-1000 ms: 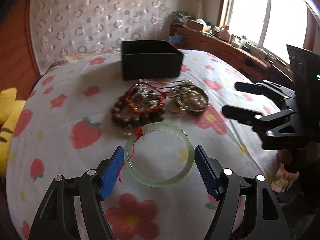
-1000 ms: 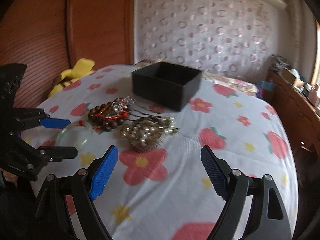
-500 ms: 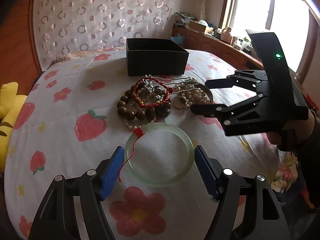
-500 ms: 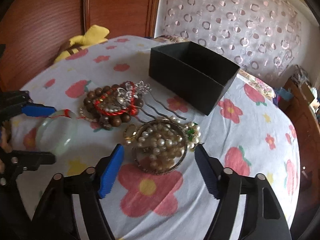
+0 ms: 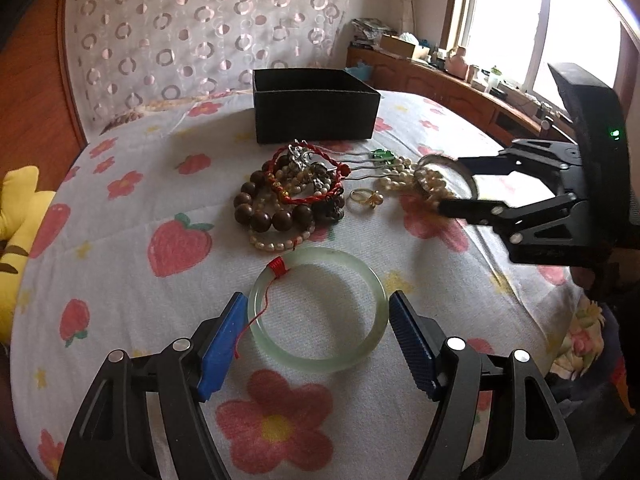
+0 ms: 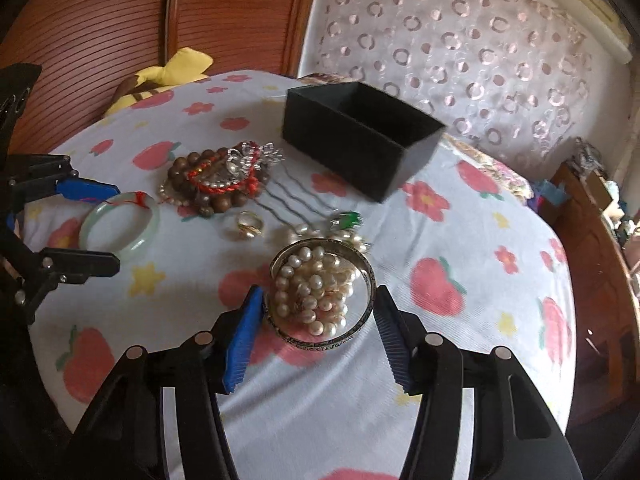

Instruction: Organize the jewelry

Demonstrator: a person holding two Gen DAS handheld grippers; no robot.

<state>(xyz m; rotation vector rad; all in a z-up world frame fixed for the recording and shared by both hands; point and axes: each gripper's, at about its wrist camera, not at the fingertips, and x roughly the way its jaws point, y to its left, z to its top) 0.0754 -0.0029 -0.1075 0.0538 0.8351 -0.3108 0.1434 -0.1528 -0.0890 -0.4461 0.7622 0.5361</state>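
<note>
A pale green jade bangle [image 5: 318,308] with a red thread lies on the flowered bedsheet between the open pads of my left gripper [image 5: 318,338]; it also shows in the right wrist view [image 6: 120,227]. A metal bangle [image 6: 324,296] filled with a pearl string [image 6: 316,286] lies between the open pads of my right gripper [image 6: 318,332]. The right gripper also shows in the left wrist view [image 5: 456,184]. A heap of brown wooden beads [image 5: 276,212], red cord and pearl bracelets lies in the middle. A gold ring [image 6: 249,226] and hairpins lie beside it.
An open black box [image 5: 314,104] stands behind the jewelry on the bed; it also shows in the right wrist view [image 6: 360,136]. A yellow plush toy [image 5: 16,200] lies at the left edge. A wooden headboard [image 6: 100,28] and a sideboard [image 5: 460,88] border the bed.
My right gripper has moved forward and down until its pads flank the metal bangle with pearls. My left gripper has stayed around the jade bangle.
</note>
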